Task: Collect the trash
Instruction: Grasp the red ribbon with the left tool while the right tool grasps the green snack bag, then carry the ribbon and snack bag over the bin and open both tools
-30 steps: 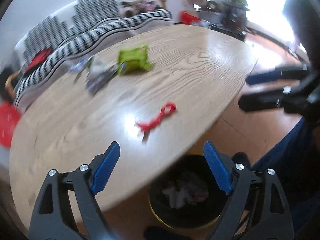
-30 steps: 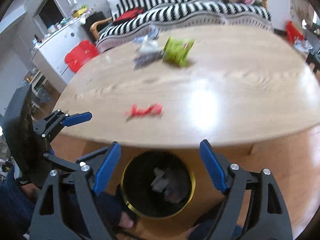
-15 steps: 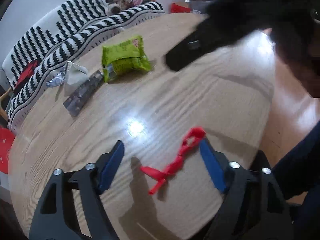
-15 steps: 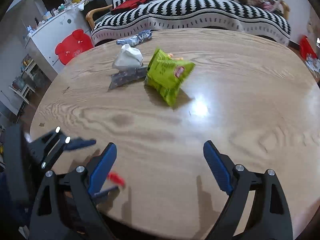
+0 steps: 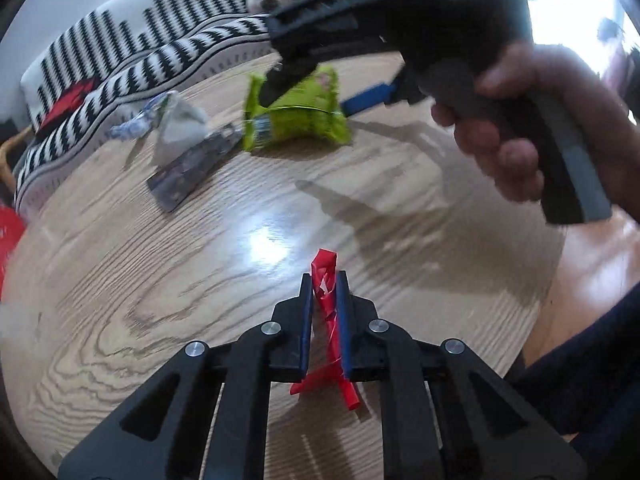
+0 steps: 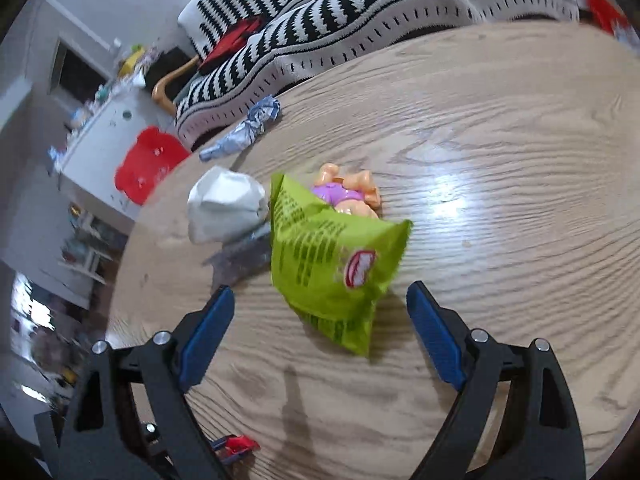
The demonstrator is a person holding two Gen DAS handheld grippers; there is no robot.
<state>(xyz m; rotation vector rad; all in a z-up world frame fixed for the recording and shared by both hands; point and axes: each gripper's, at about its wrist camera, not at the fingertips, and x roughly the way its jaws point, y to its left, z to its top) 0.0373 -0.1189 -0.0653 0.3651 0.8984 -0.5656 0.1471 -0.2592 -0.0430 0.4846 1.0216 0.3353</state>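
**Red wrapper gripped, green bag framed**

We had the left gripper [image 5: 324,292] clamped on the red wrapper [image 5: 329,320], low over the wooden table [image 6: 500,240]. Our right gripper [image 6: 320,312] stood wide, its fingers either side of the green snack bag [image 6: 332,264]; its red oval logo and dark print were too blurred to read. Just behind the bag lay a small toy figure [image 6: 348,196], beside it a white crumpled paper [image 6: 226,204], a dark wrapper [image 6: 240,260] and blue-white foil [image 6: 248,128].
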